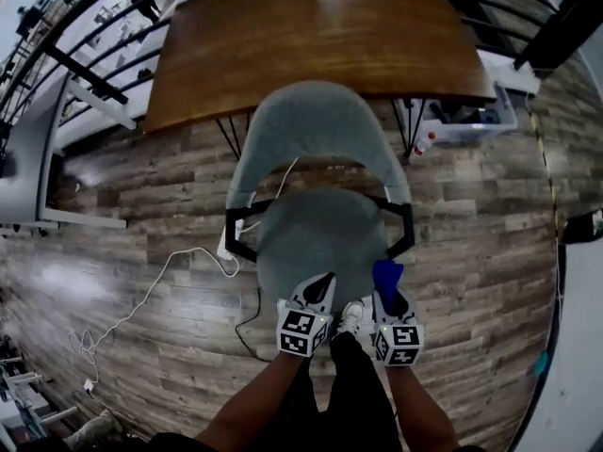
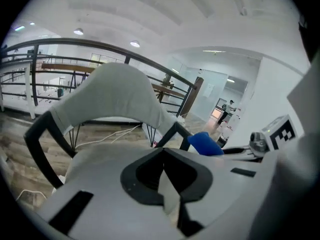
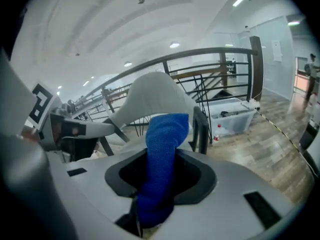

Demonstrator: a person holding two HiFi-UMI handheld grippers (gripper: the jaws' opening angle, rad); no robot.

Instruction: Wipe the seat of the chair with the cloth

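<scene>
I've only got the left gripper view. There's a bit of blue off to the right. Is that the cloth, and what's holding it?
Observer: Yes. In the right gripper view, the right gripper is shut on the blue cloth.
Operator: Is it over the seat?
Observer: The head view puts it at the seat's front right edge. I can't tell if it's touching.
Operator: Anything on the floor further right?
Observer: A clear plastic bin, by the table.

Table (image 1: 320, 36) cut off (top), cloth (image 3: 162, 149) end inside right tongs (image 3: 156, 204)
</scene>
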